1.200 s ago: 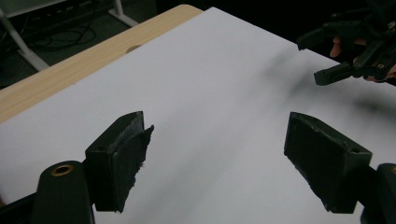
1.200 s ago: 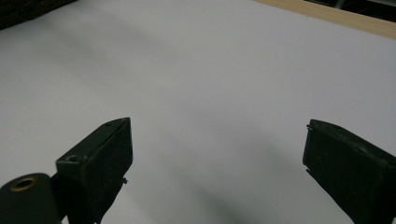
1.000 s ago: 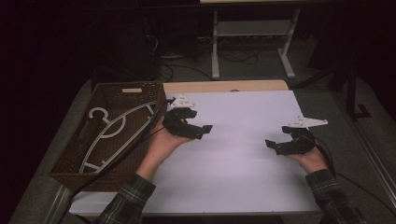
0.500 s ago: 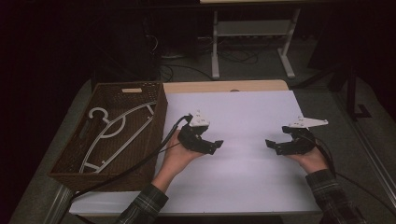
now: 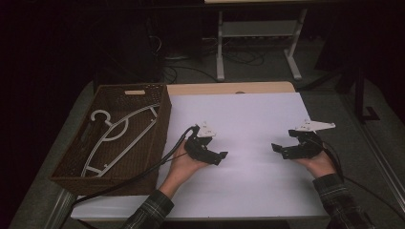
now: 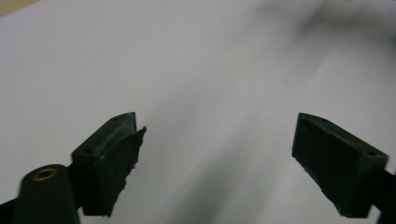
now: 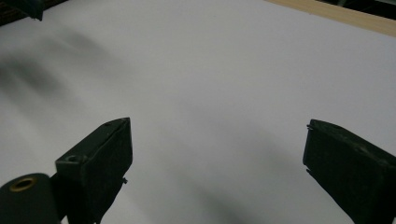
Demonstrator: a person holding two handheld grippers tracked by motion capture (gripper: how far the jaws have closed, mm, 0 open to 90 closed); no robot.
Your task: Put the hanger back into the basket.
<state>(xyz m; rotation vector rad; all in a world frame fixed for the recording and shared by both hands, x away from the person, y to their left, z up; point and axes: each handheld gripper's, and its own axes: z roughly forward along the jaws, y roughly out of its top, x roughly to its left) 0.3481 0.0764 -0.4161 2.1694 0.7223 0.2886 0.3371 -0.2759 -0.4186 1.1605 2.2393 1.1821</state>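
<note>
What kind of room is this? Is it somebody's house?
Probably a lab or workshop, not a home: a table under a white sheet, a person holding a left gripper and right gripper, cables on the floor, a wicker basket.

I'm seeing a matt white sheet (image 5: 248, 124), smooth like paper, covering a pale wood table (image 5: 229, 88) whose bare edge is showing at twelve o'clock. At nine o'clock a basket (image 5: 157, 143) of rough brown wicker is holding a smooth white hanger (image 5: 117, 138), plastic by its look. Both grippers' pads (image 6: 112, 163) are looking like matt black rubber, one frayed at its edge.
</note>
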